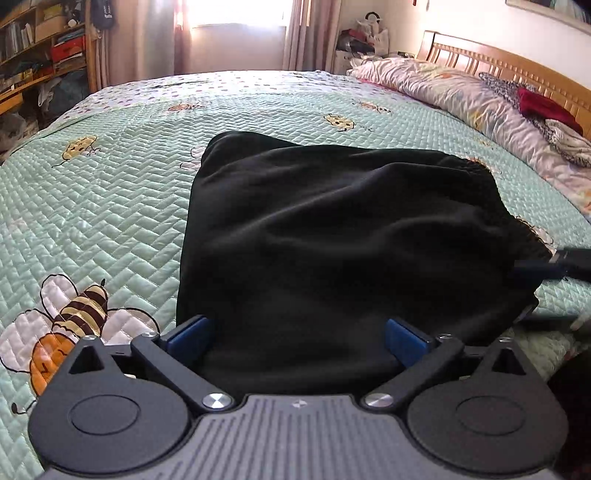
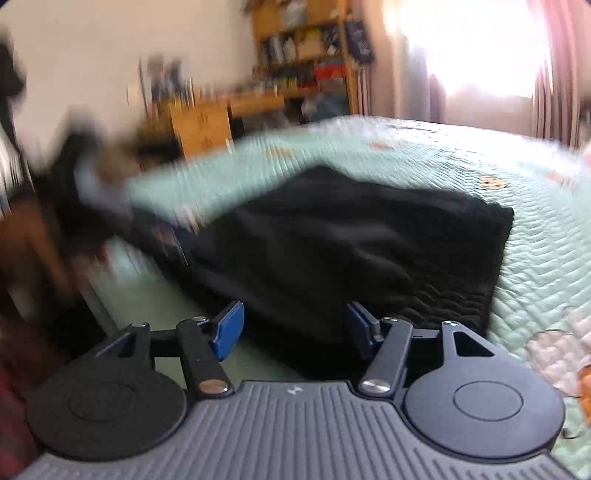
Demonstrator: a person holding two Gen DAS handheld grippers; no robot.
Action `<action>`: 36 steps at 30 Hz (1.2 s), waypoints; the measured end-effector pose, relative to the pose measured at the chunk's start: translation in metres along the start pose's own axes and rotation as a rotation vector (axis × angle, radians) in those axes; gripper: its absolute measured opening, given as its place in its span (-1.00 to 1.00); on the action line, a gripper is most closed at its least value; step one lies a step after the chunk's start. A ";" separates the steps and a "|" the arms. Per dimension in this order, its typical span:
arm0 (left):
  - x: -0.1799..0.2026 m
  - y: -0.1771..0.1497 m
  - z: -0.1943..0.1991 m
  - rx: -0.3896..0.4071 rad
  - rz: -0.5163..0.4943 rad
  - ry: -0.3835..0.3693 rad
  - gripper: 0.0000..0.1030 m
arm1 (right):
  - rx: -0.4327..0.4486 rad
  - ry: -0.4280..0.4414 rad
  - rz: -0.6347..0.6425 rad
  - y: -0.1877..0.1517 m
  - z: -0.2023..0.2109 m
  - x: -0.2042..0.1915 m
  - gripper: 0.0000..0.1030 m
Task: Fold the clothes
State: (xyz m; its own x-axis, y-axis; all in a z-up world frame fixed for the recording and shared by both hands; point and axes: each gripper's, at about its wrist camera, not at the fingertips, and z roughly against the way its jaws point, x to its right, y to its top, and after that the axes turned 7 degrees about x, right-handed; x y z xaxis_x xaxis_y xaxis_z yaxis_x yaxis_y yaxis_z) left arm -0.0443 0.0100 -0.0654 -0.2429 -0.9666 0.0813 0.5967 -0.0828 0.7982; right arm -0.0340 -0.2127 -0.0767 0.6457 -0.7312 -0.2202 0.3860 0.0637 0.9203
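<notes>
No brand name, label or legible writing appears on any item; the only mark is a small pale emblem on the ribbed grey body of each gripper, too small to read.

The black garment (image 1: 332, 236) lies folded into a rough rectangle on the bedspread (image 1: 122, 199), near the close edge of the bed. Its fabric is matte, soft and loosely wrinkled, with a gathered, elastic-looking band along its right-hand edge in the left wrist view. In the right wrist view the garment (image 2: 351, 251) shows that ruffled band along its near edge and a squared far corner.

The bedspread is pale green, quilted in a herringbone stitch with a slight sheen, and printed with cartoon bees (image 1: 70, 325) in striped brown, yellow and orange.

The left gripper (image 1: 299, 343) has black hinged arms, round black side discs and blue pads. Its jaws are spread wide over the near edge of the garment; the pads do not press on the cloth.

The right gripper (image 2: 295, 328) is of the same build. Its jaws stand partly apart above the near edge of the garment, and the pads pinch nothing. This view is blurred by motion, so detail at its left side cannot be made out.

A rumpled satin quilt (image 1: 461, 96) lies beside the slatted wooden headboard (image 1: 517, 66). Wooden shelves (image 1: 37, 48) stand at the far left, and curtains (image 1: 306, 33) flank a bright window.
</notes>
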 end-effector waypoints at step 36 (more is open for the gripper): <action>0.004 -0.005 0.003 0.003 0.019 0.049 0.98 | 0.164 -0.035 -0.661 0.097 -0.113 0.124 -0.09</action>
State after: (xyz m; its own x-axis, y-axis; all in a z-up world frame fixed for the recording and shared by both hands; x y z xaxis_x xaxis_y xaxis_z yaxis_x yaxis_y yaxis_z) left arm -0.0504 0.0069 -0.0669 -0.1936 -0.9788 0.0667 0.5984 -0.0640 0.7987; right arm 0.1579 -0.2200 -0.0508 0.2855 -0.6032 -0.7447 0.5853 -0.5056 0.6339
